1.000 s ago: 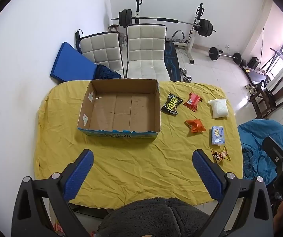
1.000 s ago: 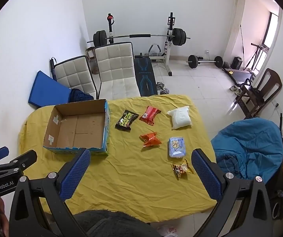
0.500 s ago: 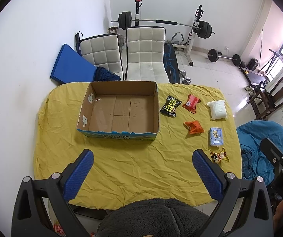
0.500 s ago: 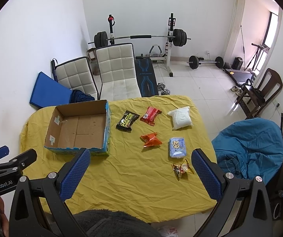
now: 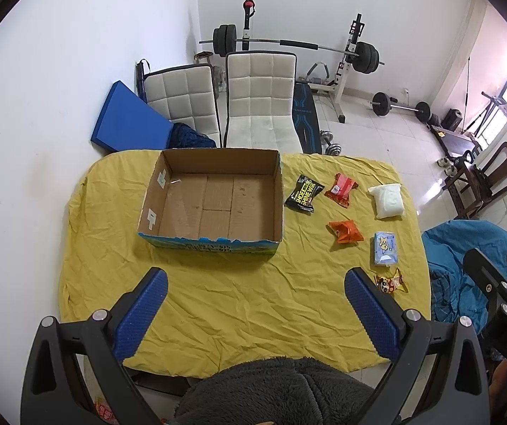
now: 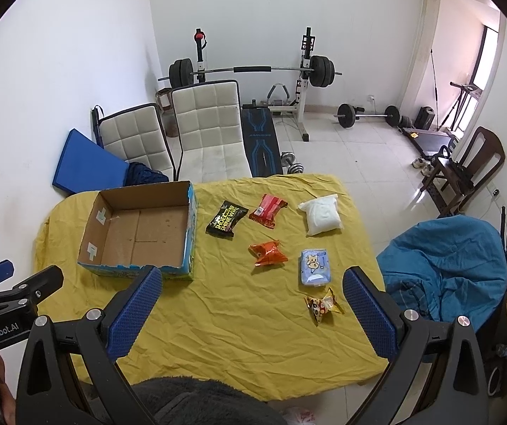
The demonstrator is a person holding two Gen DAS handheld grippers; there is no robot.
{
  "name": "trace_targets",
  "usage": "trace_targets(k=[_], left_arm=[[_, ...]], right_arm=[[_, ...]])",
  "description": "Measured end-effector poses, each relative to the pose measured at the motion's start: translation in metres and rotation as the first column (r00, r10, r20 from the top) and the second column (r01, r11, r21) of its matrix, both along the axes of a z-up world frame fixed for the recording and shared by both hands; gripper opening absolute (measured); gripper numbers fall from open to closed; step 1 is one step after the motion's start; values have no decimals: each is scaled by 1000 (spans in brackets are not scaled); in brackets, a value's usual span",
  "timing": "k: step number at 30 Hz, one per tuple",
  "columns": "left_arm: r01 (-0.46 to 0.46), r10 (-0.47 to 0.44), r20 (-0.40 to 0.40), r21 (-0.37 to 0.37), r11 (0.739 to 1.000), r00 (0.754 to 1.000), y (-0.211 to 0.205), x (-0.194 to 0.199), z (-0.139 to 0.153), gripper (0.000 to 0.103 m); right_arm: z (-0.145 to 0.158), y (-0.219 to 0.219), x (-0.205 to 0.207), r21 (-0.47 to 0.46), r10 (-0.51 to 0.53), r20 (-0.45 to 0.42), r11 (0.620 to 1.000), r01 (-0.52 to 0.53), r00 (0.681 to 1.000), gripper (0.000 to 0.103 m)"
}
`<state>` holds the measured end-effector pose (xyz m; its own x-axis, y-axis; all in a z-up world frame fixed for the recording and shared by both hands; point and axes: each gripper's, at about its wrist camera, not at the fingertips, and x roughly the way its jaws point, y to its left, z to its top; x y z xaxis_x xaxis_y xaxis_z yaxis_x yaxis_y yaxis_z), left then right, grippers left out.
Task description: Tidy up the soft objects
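Observation:
An open, empty cardboard box (image 5: 214, 202) (image 6: 140, 233) sits on the left of a yellow-covered table (image 5: 218, 304). To its right lie several soft packets: a black snack bag (image 5: 304, 197) (image 6: 226, 218), a red packet (image 5: 340, 188) (image 6: 267, 209), an orange packet (image 5: 345, 231) (image 6: 267, 253), a white pouch (image 5: 386, 200) (image 6: 321, 214), a blue tissue pack (image 5: 384, 248) (image 6: 315, 267) and a small yellow-red wrapper (image 5: 389, 283) (image 6: 321, 305). My left gripper (image 5: 253, 304) and right gripper (image 6: 251, 304) are both open and empty, held high above the table's near edge.
Two white padded chairs (image 5: 258, 102) stand behind the table, with a blue mat (image 5: 126, 124) against the wall. A weight bench and barbell rack (image 6: 253, 71) stand further back. A blue beanbag (image 6: 444, 265) is at the table's right side.
Both grippers have risen or drawn back slightly, so the table looks a little smaller. Nothing on the table has moved.

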<state>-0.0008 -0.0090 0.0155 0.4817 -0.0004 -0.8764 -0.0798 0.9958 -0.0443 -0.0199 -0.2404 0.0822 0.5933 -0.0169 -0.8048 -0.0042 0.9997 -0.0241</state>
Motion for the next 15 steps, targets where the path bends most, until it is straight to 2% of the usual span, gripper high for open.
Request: trace_targets(k=[15], left_arm=[[-4,4,28,10,1000,1000,0,-6,2,103]], right_arm=[[6,-1,1,-1,-8,33,1000,8,999,103]])
